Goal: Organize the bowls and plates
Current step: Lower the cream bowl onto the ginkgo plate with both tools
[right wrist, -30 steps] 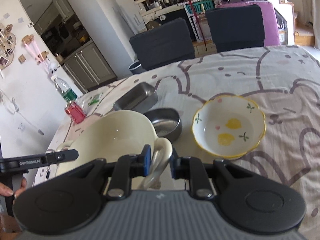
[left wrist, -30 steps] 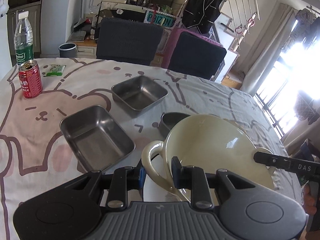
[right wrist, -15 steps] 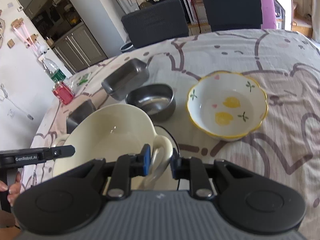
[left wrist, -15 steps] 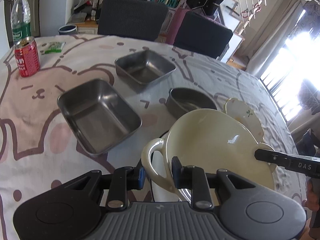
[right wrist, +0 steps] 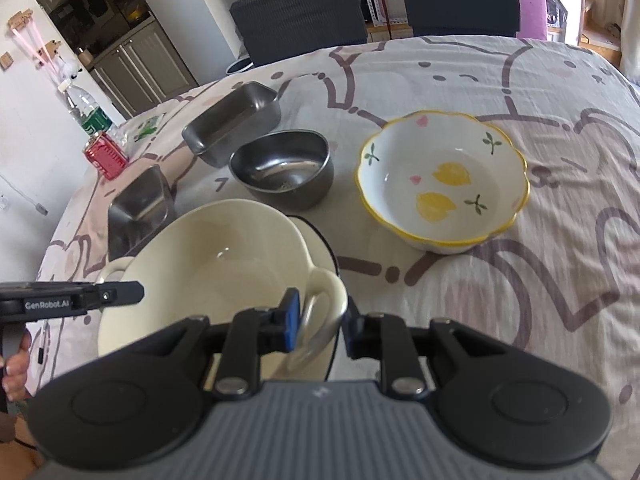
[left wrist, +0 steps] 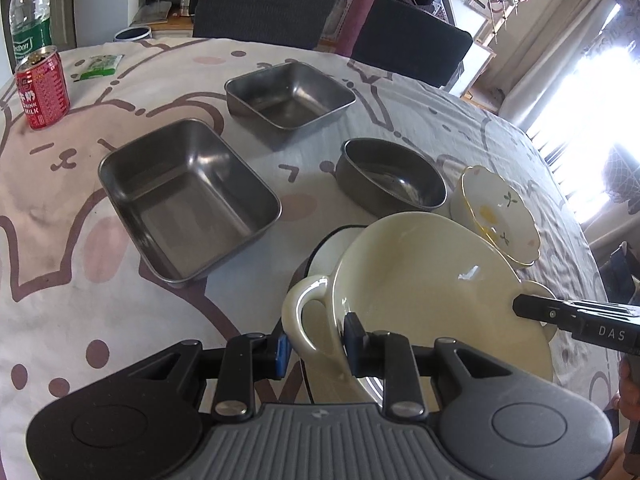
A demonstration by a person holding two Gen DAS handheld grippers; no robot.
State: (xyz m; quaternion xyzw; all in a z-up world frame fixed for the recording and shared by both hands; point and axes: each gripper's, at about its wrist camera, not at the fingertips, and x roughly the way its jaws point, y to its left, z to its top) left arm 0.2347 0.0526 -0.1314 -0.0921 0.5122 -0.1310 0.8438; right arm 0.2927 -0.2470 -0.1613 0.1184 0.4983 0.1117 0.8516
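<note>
From my left wrist camera I count two rectangular stainless steel trays (left wrist: 188, 200) (left wrist: 290, 94), one round steel bowl (left wrist: 390, 178) and one scalloped ceramic bowl (left wrist: 500, 216) painted with lemons, all on the cartoon-print tablecloth (left wrist: 60, 200). My left gripper (left wrist: 316, 338) pinches one loop handle of the glossy cream two-handled bowl (left wrist: 424, 296), held over a white black-rimmed plate (left wrist: 332, 248) near my edge of the table. One red can (left wrist: 42, 88) and one clear bottle (left wrist: 30, 24) stand at the far left corner.

From my right wrist camera I see the same two trays (right wrist: 232, 124) (right wrist: 140, 208), the steel bowl (right wrist: 282, 170) and the lemon bowl (right wrist: 442, 178) toward the middle. My right gripper (right wrist: 320, 326) has its pads either side of the cream bowl's (right wrist: 208, 264) other handle; whether they press on it I cannot tell.
</note>
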